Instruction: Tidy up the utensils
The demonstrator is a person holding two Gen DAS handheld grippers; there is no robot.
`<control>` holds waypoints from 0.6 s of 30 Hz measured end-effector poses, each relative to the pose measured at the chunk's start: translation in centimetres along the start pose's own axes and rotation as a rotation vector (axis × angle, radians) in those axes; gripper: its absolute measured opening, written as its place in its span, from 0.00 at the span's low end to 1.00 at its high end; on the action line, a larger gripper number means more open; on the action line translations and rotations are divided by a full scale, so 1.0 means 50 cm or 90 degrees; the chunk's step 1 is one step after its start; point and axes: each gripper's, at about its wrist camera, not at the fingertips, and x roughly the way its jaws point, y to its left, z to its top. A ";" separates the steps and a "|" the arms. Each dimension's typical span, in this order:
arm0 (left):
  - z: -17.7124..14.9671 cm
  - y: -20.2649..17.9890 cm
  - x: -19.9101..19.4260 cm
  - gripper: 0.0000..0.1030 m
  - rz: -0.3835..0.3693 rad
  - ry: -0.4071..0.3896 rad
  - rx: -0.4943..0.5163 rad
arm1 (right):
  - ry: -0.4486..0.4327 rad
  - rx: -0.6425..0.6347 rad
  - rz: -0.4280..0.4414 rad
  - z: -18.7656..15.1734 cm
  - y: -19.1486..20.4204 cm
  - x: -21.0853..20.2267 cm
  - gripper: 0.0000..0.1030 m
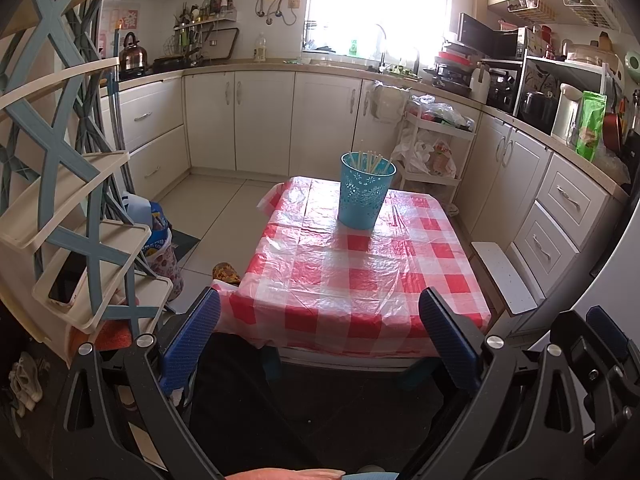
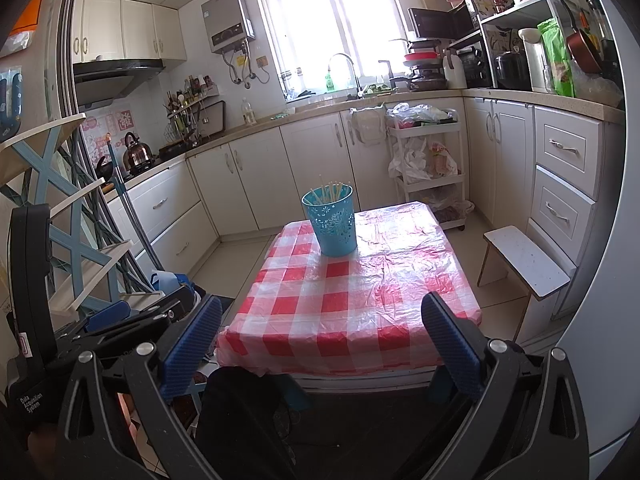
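A: Left of frame, the tiered rack (image 1: 80,216) crowds the left gripper (image 1: 320,344), whose jaws stand wide with nothing between them. Any swing that way risks a knock.

B: The blue holder (image 1: 366,194) sits upper centre, on the far half of the checked table (image 1: 360,280), chopsticks (image 1: 370,162) standing in it. No loose utensil shows on the cloth — so I'd judge the sorting done, or not begun.

A: If a stick must come out, I'd reach in over the near edge, pinch one stick high and lift straight up.

B: The right gripper (image 2: 322,340) is spread wide too, and empty. At right, the white stool (image 2: 524,264) stands just beside the table's corner — keep clear there; the middle of the cloth is the open room.
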 end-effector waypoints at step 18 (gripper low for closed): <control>0.002 0.002 0.000 0.92 0.001 0.000 -0.001 | 0.001 -0.001 0.000 0.009 0.003 0.003 0.93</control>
